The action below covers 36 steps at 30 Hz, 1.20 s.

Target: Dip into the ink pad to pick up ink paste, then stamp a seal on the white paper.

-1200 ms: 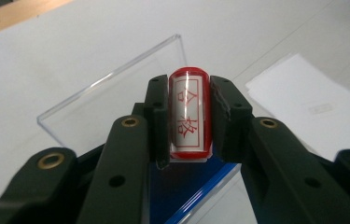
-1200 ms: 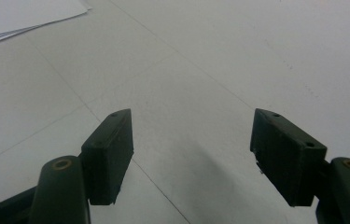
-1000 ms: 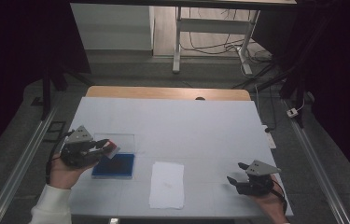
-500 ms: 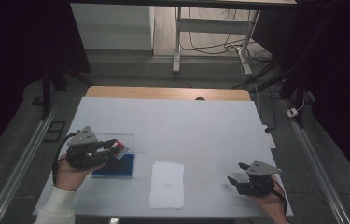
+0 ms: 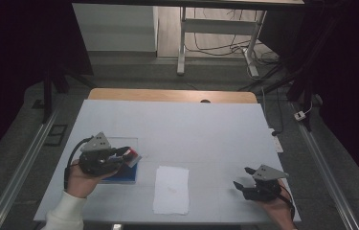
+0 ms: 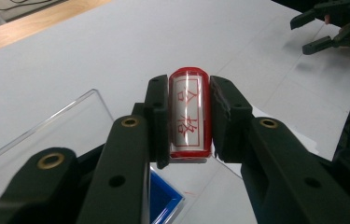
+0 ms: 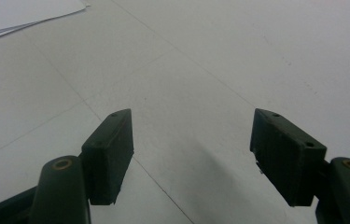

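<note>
My left gripper (image 5: pixel 130 155) is shut on a small red stamp (image 6: pixel 189 114) whose clear face, with red characters, points at the camera. It hovers over the right end of a blue ink pad (image 5: pixel 124 173), which lies by its clear lid (image 6: pixel 46 135). The pad's blue corner (image 6: pixel 163 198) shows below the jaws. A white paper sheet (image 5: pixel 171 189) lies just right of the pad. My right gripper (image 5: pixel 241 177) rests open near the table's front right, with nothing between its jaws (image 7: pixel 191 144). It also appears far off in the left gripper view (image 6: pixel 310 32).
The white table (image 5: pixel 191 129) stretches bare behind and between the hands, with a wooden strip (image 5: pixel 167 95) at its far edge. The edge of the paper sheet (image 7: pixel 23 14) lies at the top left of the right gripper view. Metal rails flank the table.
My left gripper has carried the stamp a little to the right and nearer the front edge, over the ink pad. The right gripper has stayed still and open.
</note>
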{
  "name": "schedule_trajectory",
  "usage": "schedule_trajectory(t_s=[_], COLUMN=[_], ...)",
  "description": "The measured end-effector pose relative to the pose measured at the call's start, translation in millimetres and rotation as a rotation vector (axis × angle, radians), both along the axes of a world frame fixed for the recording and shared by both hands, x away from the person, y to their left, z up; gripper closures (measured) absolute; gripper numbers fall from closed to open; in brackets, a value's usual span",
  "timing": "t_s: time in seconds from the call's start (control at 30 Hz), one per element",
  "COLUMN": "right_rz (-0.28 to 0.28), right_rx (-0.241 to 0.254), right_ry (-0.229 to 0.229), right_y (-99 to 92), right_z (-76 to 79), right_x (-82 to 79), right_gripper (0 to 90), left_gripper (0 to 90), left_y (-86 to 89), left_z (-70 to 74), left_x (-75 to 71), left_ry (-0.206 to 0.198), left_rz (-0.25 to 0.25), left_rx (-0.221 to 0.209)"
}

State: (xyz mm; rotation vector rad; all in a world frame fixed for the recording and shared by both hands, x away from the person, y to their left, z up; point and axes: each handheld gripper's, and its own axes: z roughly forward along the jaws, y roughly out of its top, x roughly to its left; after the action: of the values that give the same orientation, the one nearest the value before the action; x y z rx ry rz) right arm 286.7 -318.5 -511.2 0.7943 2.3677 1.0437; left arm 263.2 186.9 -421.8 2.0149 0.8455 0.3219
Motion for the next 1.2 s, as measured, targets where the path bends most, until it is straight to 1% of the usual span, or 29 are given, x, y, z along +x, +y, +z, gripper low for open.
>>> schedule_trajectory(t_s=[0.07, 0.23, 0.47, 0.6, 0.8, 1.2], right_rz=[-0.003, 0.002, 0.006, 0.005, -0.003, 0.001], right_rx=[-0.001, 0.001, -0.002, -0.001, -0.002, 0.001], right_ry=[-0.003, 0.000, -0.002, -0.003, -0.003, -0.005], right_y=[0.9, 1.1, 1.2, 1.1, 0.8, 0.4], right_z=[0.3, 0.1, 0.0, 0.3, 0.1, 1.2], right_x=[-0.4, -0.1, 0.2, 0.1, 0.1, -0.2], right_gripper=[29.6, 29.7, 29.6, 29.7, 29.6, 29.6], left_gripper=[69.8, 69.8, 69.8, 69.8, 69.8, 69.8], left_y=[-3.2, -10.3, -27.9, -34.8, -47.5, -75.4], left_z=[-0.2, -1.5, -5.0, -6.5, -11.3, -20.8], left_x=[0.3, 1.2, 1.8, 2.2, 3.6, 5.2], left_ry=[0.001, 0.004, 0.009, 0.012, 0.021, 0.042], left_rz=[-0.008, -0.023, -0.061, -0.079, -0.102, -0.158], left_rx=[0.007, 0.006, 0.022, 0.030, 0.044, 0.072])
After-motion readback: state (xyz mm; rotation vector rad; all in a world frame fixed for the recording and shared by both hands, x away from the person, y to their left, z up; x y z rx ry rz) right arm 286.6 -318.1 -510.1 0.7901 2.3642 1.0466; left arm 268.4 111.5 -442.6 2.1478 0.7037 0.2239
